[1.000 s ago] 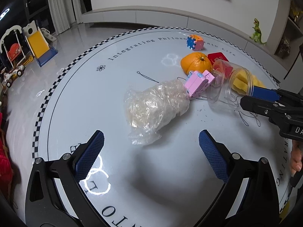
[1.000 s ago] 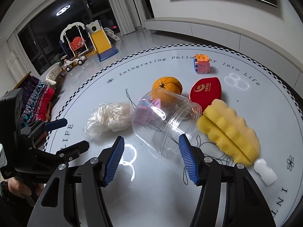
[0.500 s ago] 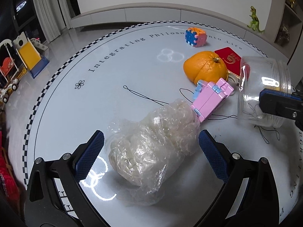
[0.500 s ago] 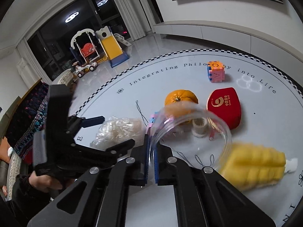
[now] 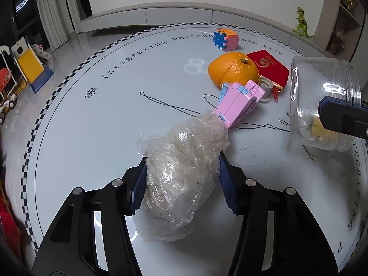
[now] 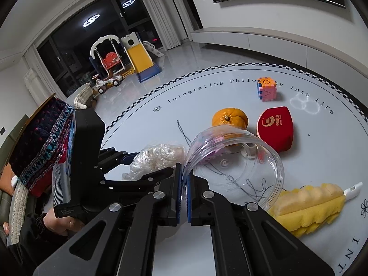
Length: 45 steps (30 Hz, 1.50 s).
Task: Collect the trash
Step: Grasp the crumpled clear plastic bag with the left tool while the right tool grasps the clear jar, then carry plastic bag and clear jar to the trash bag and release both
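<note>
Trash: crumpled plastic wrap (image 5: 184, 172) lies on the white round table (image 5: 92, 138), between the two pads of the left gripper (image 5: 181, 184).
Left gripper: its jaws have just been closing and now the blue pads press both sides of the wrap, so it is gripped, but it rests on the table and is not lifted.
Right gripper (image 6: 183, 193): closed tight on the rim of the clear plastic jar (image 6: 237, 158), which it holds tilted, mouth toward this gripper.
Jar place: to the right of the left gripper and a little ahead, near but apart from the wrap.
Jar content: looks empty; only the table's black lines show through it.
Other things ahead of the wrap: pink block toy (image 5: 239, 105) touching its far end, orange (image 5: 232, 71), red pouch (image 5: 269, 66), foam cube (image 5: 225, 39).
Right of the jar: yellow sponge brush (image 6: 306, 204).
Progress: early; container is in hand, first piece is seized.
Left to do: probably lift the wrap, put it into the jar, then look for more trash.
</note>
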Tool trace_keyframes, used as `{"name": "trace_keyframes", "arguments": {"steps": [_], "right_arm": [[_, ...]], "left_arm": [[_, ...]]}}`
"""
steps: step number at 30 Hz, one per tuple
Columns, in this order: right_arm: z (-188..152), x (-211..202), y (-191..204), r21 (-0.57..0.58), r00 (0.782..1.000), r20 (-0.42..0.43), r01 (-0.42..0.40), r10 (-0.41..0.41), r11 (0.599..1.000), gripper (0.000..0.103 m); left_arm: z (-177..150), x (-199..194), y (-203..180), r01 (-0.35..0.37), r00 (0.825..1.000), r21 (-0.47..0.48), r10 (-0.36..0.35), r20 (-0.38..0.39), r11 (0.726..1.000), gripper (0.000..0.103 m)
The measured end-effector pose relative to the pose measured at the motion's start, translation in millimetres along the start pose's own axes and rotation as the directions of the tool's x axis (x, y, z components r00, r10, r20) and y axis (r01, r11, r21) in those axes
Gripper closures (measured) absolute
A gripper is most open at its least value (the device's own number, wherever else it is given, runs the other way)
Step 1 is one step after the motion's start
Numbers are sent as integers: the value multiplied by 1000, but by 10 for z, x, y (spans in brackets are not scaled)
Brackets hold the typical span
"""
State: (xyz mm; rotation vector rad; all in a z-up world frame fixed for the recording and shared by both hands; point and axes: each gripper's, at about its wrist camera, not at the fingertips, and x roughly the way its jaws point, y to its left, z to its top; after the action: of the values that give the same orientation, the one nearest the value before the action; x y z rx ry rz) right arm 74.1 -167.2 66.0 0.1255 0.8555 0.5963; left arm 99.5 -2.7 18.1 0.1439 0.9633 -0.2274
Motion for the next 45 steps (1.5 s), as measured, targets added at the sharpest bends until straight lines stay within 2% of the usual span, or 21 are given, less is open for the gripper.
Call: {"name": "trace_keyframes", "arguments": {"steps": [16, 30, 39, 45], "right_arm": [[-322, -344, 619, -59, 1000, -6, -31, 31, 998, 98], [-664, -559, 1449, -167, 996, -29, -90, 86, 982, 98], [-1012, -485, 2199, -278, 983, -102, -176, 154, 944, 98], [-1305, -354, 2808, -365, 966, -172, -244, 192, 898, 99]], "left_arm": [[-636, -862, 42, -16, 998, -70, 21, 65, 997, 48], [-1362, -1535, 258, -65, 991, -162, 83, 106, 985, 48], [-2052, -1956, 533, -128, 981, -259, 161, 112, 957, 47], [-2538, -2191, 833, -172, 971, -354, 219, 96, 919, 47]]}}
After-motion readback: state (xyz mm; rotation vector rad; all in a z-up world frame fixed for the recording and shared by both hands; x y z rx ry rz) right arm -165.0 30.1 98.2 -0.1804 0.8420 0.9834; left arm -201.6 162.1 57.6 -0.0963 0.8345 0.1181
